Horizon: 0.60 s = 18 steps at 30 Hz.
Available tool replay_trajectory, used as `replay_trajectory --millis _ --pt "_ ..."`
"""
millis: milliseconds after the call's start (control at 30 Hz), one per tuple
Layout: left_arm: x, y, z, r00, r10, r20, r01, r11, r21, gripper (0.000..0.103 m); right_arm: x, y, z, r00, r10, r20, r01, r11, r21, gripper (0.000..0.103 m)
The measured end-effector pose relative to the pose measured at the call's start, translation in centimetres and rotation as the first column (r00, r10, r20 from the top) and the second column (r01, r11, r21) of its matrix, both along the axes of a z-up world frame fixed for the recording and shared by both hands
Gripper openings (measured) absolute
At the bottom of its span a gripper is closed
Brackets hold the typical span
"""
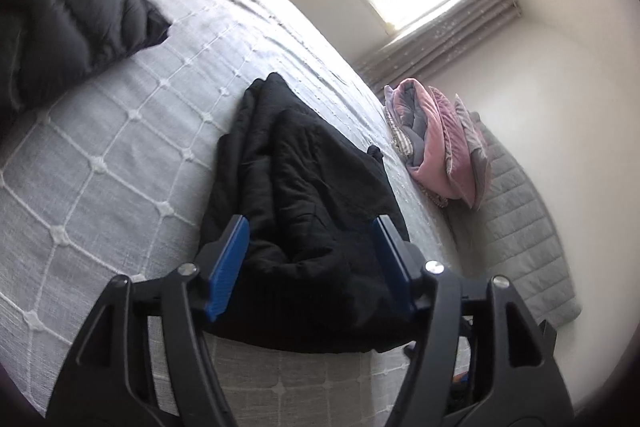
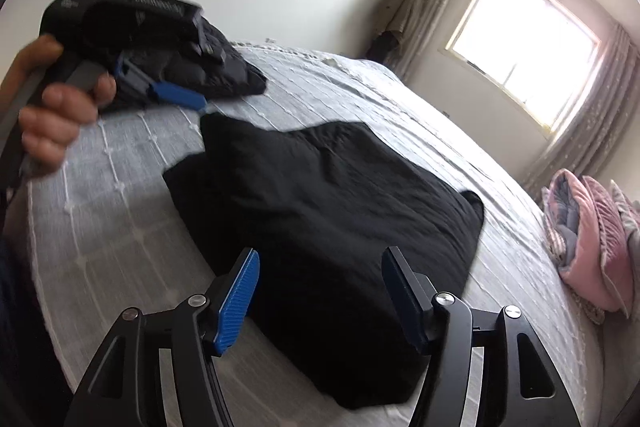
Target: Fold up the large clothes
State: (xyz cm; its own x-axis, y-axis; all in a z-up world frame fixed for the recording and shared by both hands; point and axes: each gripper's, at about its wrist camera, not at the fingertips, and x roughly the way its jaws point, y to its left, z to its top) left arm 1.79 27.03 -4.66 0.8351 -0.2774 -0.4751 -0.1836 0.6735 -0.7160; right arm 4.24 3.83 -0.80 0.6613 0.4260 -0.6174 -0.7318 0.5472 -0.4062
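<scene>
A black quilted garment point(image 2: 332, 195) lies folded into a thick pad on the grey bedspread point(image 2: 120, 219); it also shows in the left wrist view point(image 1: 304, 195). My left gripper point(image 1: 310, 247) is open and empty, raised just above the garment's near end. In the right wrist view the left gripper point(image 2: 180, 95) is held in a hand above the garment's far left corner. My right gripper point(image 2: 320, 283) is open and empty, hovering over the garment's near edge. A second dark quilted garment point(image 1: 64, 11) lies further up the bed.
A folded pink and grey blanket pile point(image 1: 436, 143) lies at the bed's right side, also in the right wrist view point(image 2: 592, 247). A grey quilted mat point(image 1: 516, 227) lies beside it. A bright window point(image 2: 524, 47) with curtains is on the far wall.
</scene>
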Motion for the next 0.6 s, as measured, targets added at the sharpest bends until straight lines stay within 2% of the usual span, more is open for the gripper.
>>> replay_trajectory --millis 133,200,300,333,367,400,467,500,600 --pt "0.9 -2.5 0.4 0.998 -0.024 -0.053 0.03 0.991 0.131 0.074 2.4 -3.2 -0.3 0.996 -0.074 -0.059 0.078 0.994 0.072 0.065" --pt "1.8 -3.5 -0.3 0.994 -0.013 -0.111 0.03 0.986 0.161 0.075 3.5 -3.6 -1.1 0.993 -0.099 -0.063 0.102 0.994 0.05 0.064" --pt "2.6 -4.1 -1.1 0.984 0.041 -0.174 0.002 0.972 0.235 0.074 3.2 -2.6 -2.4 0.995 -0.101 0.011 0.101 0.995 -0.021 0.048" --pt "2.8 -4.1 -1.4 0.982 0.049 -0.185 -0.003 0.97 0.243 0.069 3.1 -2.0 -2.6 0.994 -0.1 0.043 0.101 0.994 -0.028 0.039" --pt "2.9 -4.1 -1.6 0.978 0.055 -0.199 -0.002 0.967 0.255 0.056 3.0 -1.7 -2.5 0.992 -0.097 0.074 0.1 0.994 -0.037 0.034" --pt "3.3 -4.1 -1.9 0.971 0.059 -0.232 0.007 0.961 0.275 0.041 2.9 -1.5 -2.4 0.991 -0.091 0.098 0.096 0.994 -0.046 0.032" --pt "3.3 -4.3 -1.9 0.971 0.066 -0.231 0.006 0.955 0.295 0.027 2.9 -1.2 -2.9 0.988 -0.07 0.138 0.081 0.994 -0.075 0.028" --pt "3.1 -4.4 -1.5 0.974 0.072 -0.214 -0.003 0.952 0.307 0.022 2.8 -1.2 -3.4 0.988 -0.062 0.144 0.075 0.993 -0.087 0.027" --pt "2.6 -4.7 -0.1 0.984 0.103 -0.148 -0.04 0.926 0.376 0.017 2.2 -0.4 -4.5 0.981 -0.029 0.19 0.057 0.988 -0.144 0.026"
